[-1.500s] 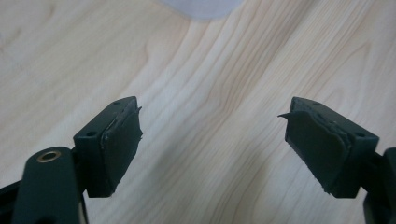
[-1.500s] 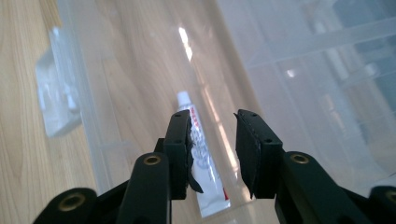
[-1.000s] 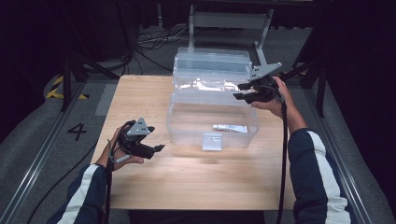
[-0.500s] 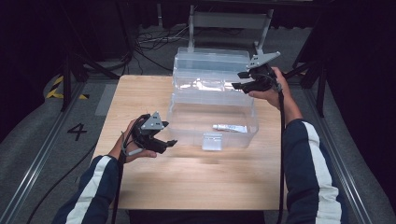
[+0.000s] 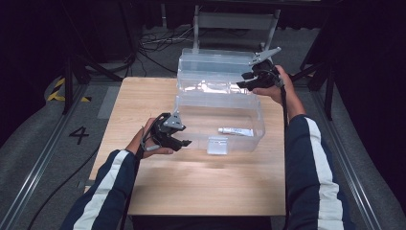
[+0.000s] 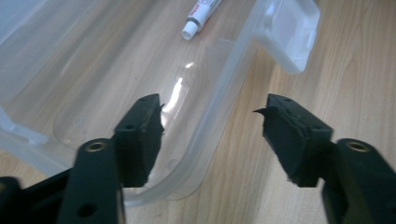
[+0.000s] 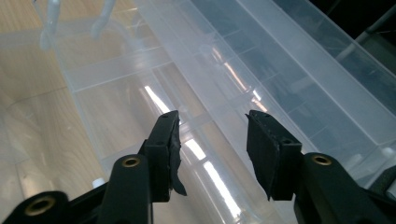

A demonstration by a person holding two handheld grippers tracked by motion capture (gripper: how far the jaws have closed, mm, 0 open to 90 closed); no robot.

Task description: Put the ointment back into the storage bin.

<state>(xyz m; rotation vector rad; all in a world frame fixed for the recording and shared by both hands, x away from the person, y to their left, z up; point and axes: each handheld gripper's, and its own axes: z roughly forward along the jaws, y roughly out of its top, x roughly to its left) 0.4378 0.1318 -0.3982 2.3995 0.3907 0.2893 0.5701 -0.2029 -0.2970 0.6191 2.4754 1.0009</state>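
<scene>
High view: we work a clear plastic storage box on the wooden table, its lid raised. Our left gripper straddles the box's front rim, jaws just closing, not yet pressing. Our right gripper hovers unclenched at the lid; next it must clasp the lid edge. A small tube lies inside, its printing unreadable; a "4" marks the floor.
</scene>
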